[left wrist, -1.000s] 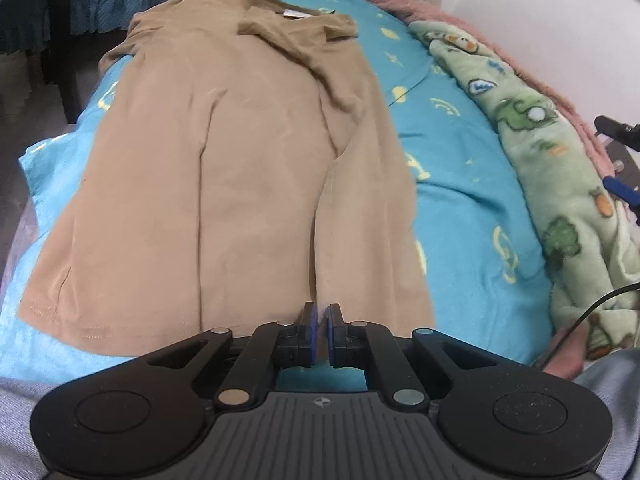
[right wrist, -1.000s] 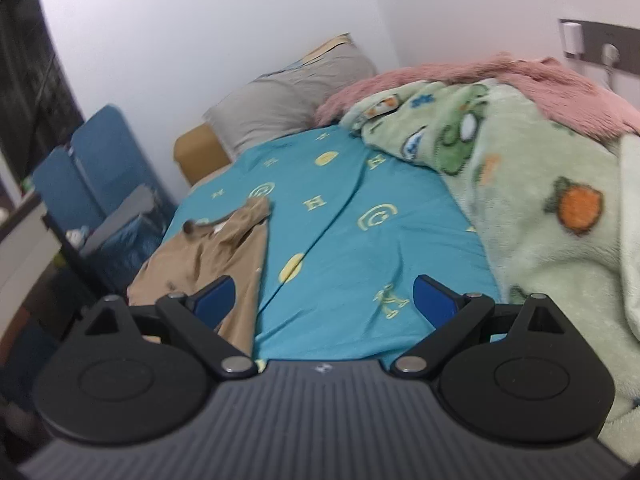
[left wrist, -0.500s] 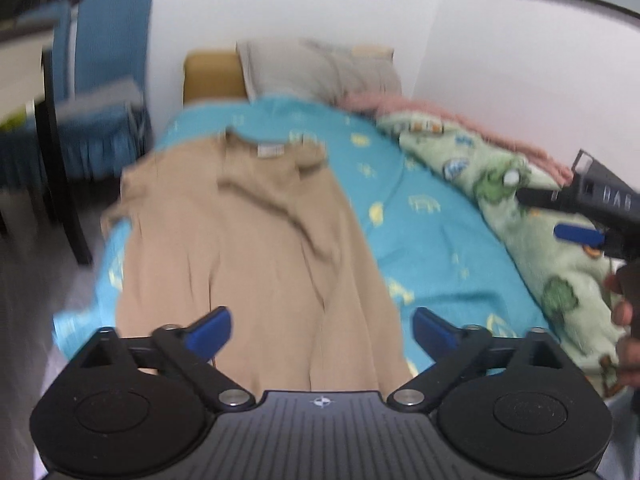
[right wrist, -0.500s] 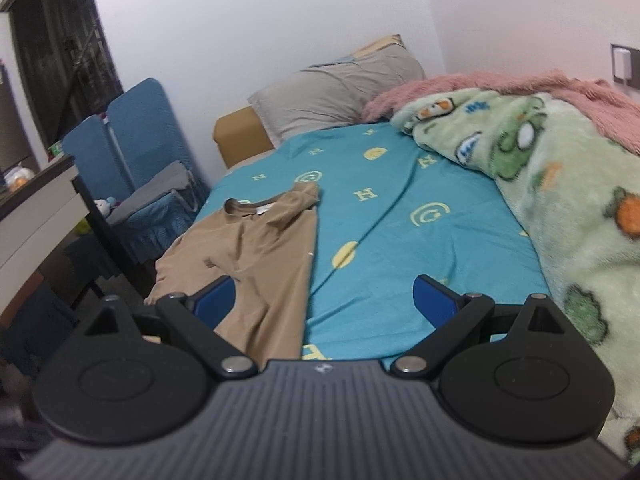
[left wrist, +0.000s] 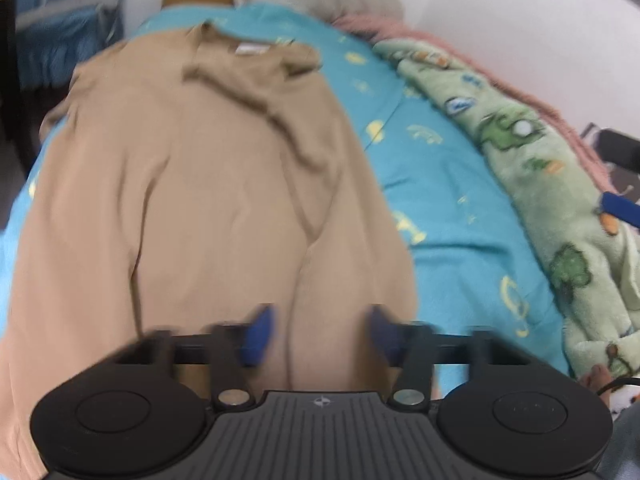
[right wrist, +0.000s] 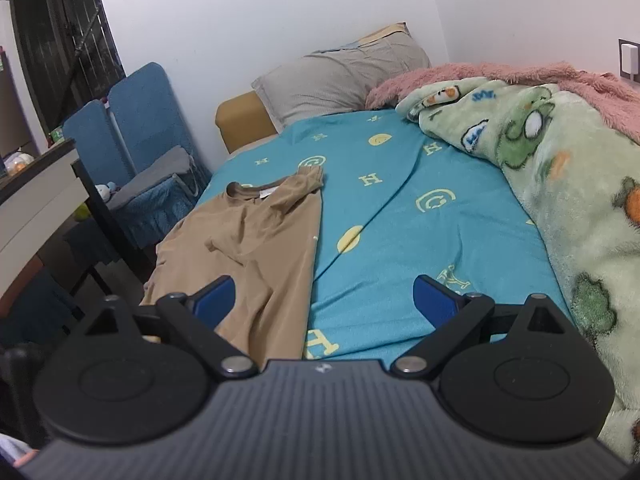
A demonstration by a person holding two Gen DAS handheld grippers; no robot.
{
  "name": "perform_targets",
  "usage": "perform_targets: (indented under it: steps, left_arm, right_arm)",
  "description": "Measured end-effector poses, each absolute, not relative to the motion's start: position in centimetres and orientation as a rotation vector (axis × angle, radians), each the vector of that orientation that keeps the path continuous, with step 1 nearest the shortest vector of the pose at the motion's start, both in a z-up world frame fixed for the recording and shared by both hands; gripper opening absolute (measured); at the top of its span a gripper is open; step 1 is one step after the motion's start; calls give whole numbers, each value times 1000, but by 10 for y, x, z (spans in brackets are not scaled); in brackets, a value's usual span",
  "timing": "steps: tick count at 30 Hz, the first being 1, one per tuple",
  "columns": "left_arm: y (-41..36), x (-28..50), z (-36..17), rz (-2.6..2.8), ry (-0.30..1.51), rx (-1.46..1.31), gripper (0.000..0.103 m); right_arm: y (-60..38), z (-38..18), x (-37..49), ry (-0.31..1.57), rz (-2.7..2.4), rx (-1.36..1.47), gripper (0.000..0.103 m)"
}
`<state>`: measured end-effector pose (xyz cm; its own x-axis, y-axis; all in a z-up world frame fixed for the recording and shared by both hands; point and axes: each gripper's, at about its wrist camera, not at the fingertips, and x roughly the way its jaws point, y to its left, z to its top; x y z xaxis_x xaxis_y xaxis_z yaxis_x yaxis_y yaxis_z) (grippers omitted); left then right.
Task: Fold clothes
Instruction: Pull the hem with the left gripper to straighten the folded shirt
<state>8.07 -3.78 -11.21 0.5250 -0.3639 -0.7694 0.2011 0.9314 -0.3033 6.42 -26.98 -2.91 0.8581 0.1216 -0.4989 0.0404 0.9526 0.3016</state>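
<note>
left gripper (left wrist: 318, 330): jaws parted, empty, over shirt hem | right gripper (right wrist: 324, 296): wide, empty, above bed's near edge | shirt (left wrist: 192, 200): flat on sheet (right wrist: 400, 240), collar at 12 o'clock | blanket (right wrist: 560, 200): 3 o'clock

A bed (right wrist: 400, 264) covered by a teal sheet (right wrist: 432, 240) printed with yellow letters and circles is seen. A tan shirt (right wrist: 256, 248) is laid flat on the sheet toward nine o'clock in the right wrist view, its collar pointed to twelve o'clock, with one side folded inward over the body. In the left wrist view the shirt (left wrist: 200, 200) is shown blurred, its hem at six o'clock. A grey pillow (right wrist: 340, 76) is propped at twelve o'clock against a tan headboard (right wrist: 240, 120). A green cartoon-print blanket (right wrist: 568, 200) is heaped along the three o'clock edge, and a pink fleece (right wrist: 480, 76) is bunched behind it, touching it.
</note>
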Motion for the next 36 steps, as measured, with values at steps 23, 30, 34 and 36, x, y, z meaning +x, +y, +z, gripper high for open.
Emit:
perform_targets:
  steps: [23, 30, 34, 36]
  left_arm:
    - [-25, 298, -107, -127, 858, -368, 77]
    - [-19, 349, -130, -92, 805, -402, 4]
    - [-28, 360, -124, -21, 762, -242, 4]
    - [-36, 362, -129, -17, 760, -151, 5]
  right_arm:
    - [-272, -50, 99, 583, 12, 400, 97]
    - [-264, -58, 124, 576, 38, 345, 97]
    - [-260, -62, 135, 575, 59, 332, 97]
    - [-260, -65, 138, 577, 64, 326, 97]
